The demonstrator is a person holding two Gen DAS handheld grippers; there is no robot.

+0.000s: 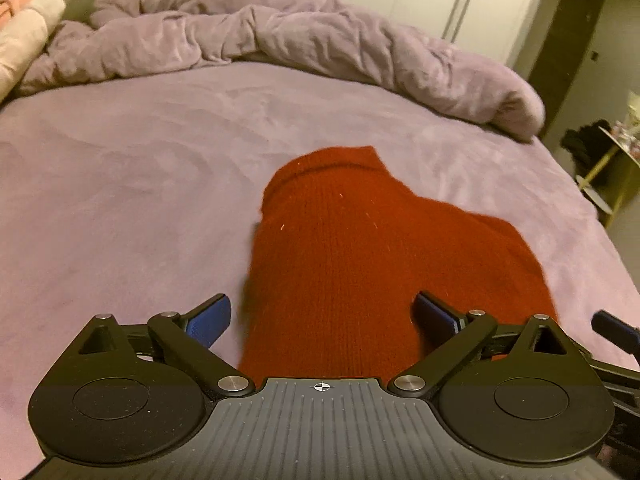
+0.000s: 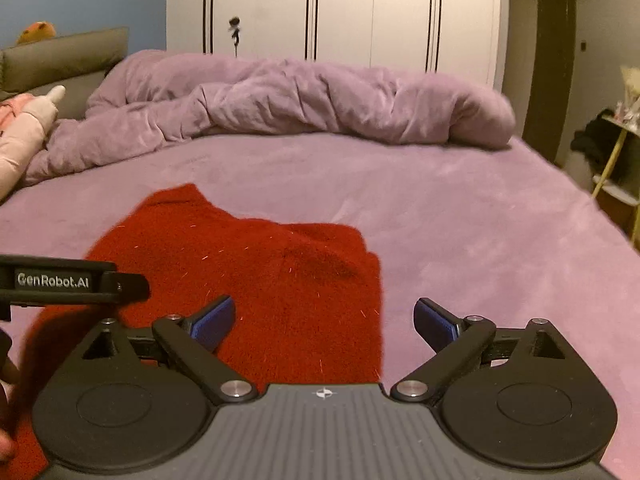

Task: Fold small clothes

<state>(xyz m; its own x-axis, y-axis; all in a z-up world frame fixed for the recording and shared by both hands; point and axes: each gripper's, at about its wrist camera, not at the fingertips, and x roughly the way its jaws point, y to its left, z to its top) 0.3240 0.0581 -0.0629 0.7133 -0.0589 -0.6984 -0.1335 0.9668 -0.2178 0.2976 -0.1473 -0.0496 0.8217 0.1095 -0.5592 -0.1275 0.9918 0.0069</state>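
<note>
At far left we note a pink plush toy beside the rumpled mauve duvet at the back of the bed. Our left claw stands released, blue pads spread either side of the red knitted garment, which lies flat on the sheet. Our right claw is likewise released, straddling the garment's right edge. White wardrobe doors close the background.
</note>
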